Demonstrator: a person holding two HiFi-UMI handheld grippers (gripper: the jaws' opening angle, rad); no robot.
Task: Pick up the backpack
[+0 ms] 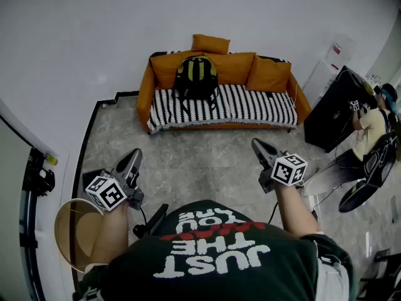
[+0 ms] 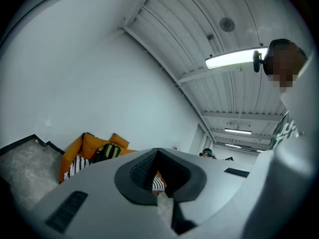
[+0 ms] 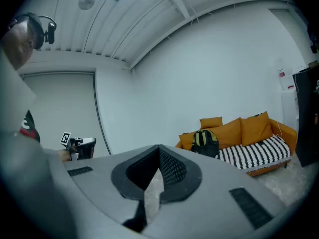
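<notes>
Left gripper [image 1: 133, 160], right gripper [image 1: 260, 147]: jaws together.

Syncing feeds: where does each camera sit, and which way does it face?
Head view: on the person's head, facing steeply down at floor and sofa; forearms, left hand-held gripper, right hand-held gripper show.
Left gripper view: on the left one, along shut jaws toward wall, ceiling.
Right gripper view: on the right one, facing the sofa; left one shows.
Shared: all see the backpack.

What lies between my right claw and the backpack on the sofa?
Between the right claw and backpack: only bare floor and the sofa's striped cover, per head view.
</notes>
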